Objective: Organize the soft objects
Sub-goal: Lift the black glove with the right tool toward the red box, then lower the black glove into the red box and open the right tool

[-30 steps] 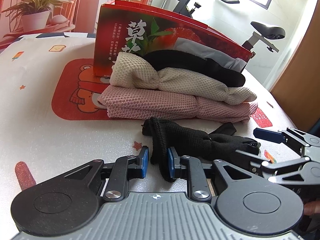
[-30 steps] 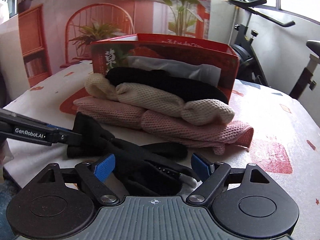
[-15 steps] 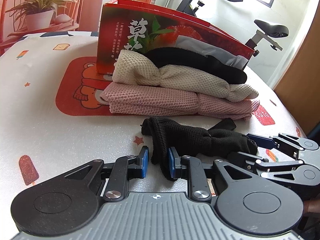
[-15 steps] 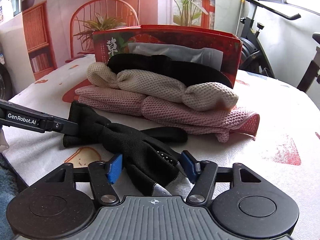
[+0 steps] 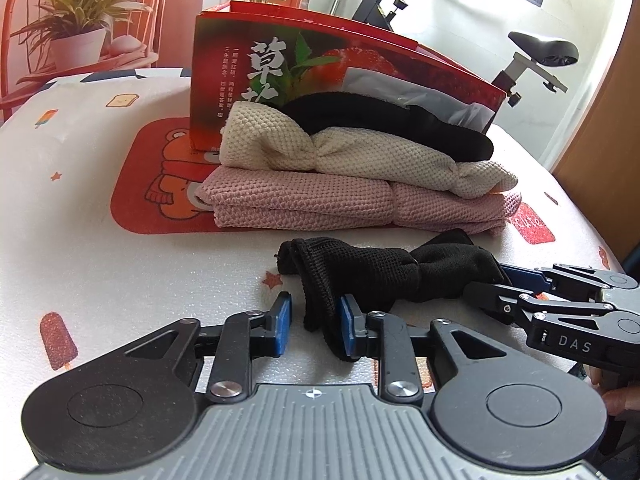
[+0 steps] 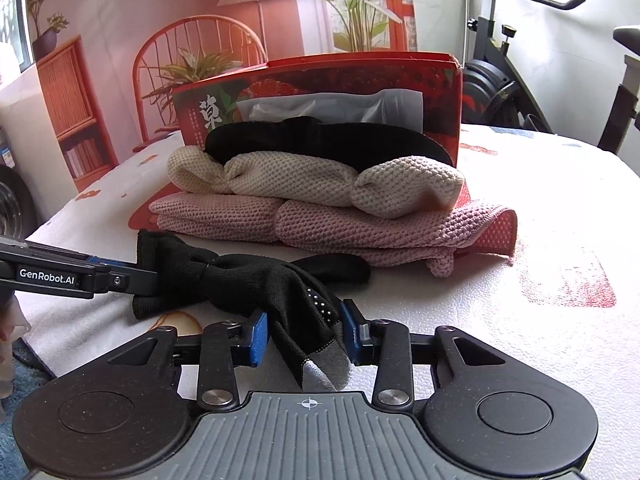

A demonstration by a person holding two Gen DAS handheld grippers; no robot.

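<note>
Table: a white padded cover (image 5: 100,248) printed with small popsicles, stars and toast slices, and a large red panel bearing a cartoon bear (image 5: 168,184).
Room: a potted plant (image 5: 80,36) on a red wire-backed chair sits beyond the far left edge; an exercise bike (image 5: 536,56) stands behind the table on the right, under a bright window; the right wrist view shows a wall picture of a lamp and palm.
Box: a red strawberry carton (image 5: 256,68) with Chinese lettering stands open at mid-table, a silvery bag (image 6: 332,106) showing inside it.
Stack: a folded pink knit cloth (image 5: 320,204) lies flat against the carton's front, a cream knit cloth (image 5: 360,152) twisted on top of it, and a black fabric piece (image 5: 384,124) on top of that, leaning on the carton.
Glove: a black knit glove (image 5: 384,272) lies crumpled on the cover just in front of the pink cloth, apart from the stack; small white grip dots and a grey cuff edge show at the near end in the right wrist view.
Left gripper (image 5: 314,320): its blue pads flank one end of the glove and the jaws are opening; fabric touches the right pad, a gap shows at the left one.
Right gripper (image 6: 304,330): jaws closing on the glove's other end, both blue pads against the fabric.
</note>
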